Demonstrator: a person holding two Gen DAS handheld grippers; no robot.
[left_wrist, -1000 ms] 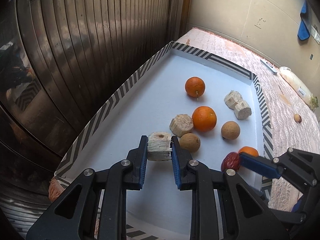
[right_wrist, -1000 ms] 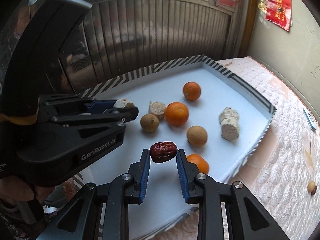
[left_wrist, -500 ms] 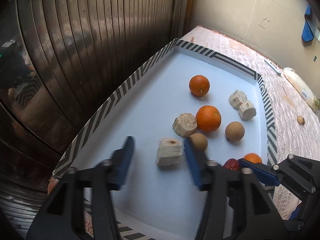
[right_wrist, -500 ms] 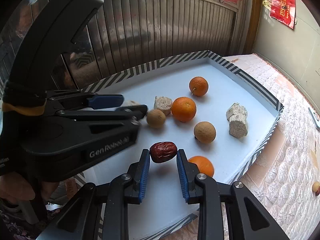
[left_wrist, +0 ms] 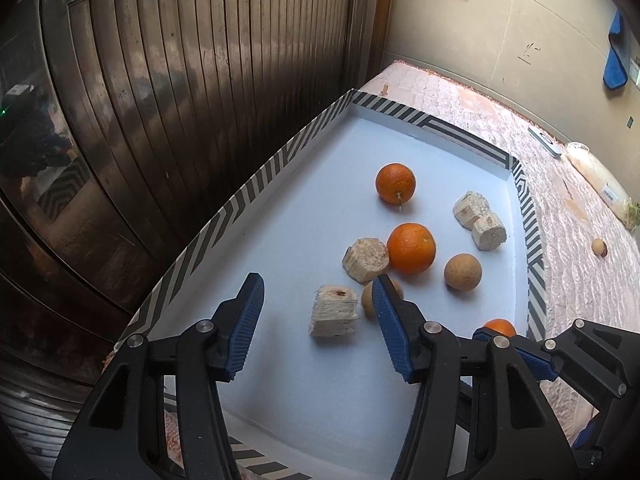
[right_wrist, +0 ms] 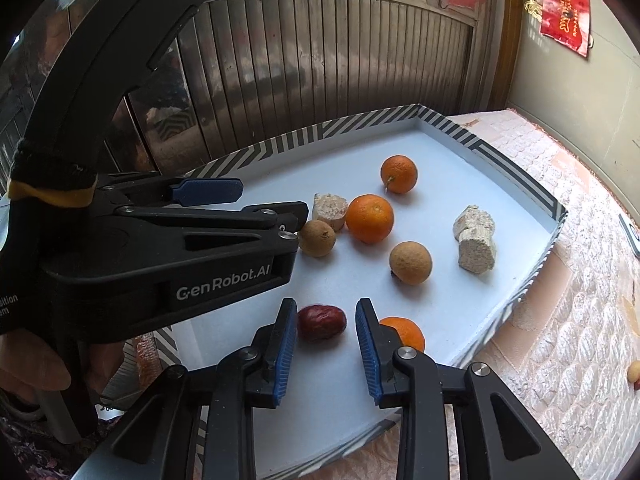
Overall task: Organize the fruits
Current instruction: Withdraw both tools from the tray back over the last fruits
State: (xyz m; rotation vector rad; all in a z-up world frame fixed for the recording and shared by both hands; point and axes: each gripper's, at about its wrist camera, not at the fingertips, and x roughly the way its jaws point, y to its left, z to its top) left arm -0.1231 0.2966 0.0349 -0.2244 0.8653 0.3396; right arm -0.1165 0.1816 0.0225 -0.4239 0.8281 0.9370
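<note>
A: How does the left tool [left_wrist: 318,312] stand?

B: Its blue pads are well apart. A pale, fibrous cut chunk [left_wrist: 334,312] sits on the white tray [left_wrist: 280,220] between them, touching neither pad.

A: And the right tool [right_wrist: 326,336]?

B: Its jaws are opening. The dark red date [right_wrist: 322,322] lies on the tray floor between the pads, close against the left pad, with a clear gap to the right one. Whether the left pad still touches it I cannot tell.

A: Where is the rest of the fruit?

B: All in the same striped-rim tray. A small orange [right_wrist: 404,332] is just behind the right pad. Farther in, a big orange [right_wrist: 369,218] sits beside another pale chunk [right_wrist: 330,210], with a brown round fruit [right_wrist: 317,238] near the left tool's tip and a second brown one [right_wrist: 411,262] to the right. A stemmed orange [right_wrist: 399,174] lies farthest back, and two more pale chunks [right_wrist: 475,240] rest together near the right wall.
</note>
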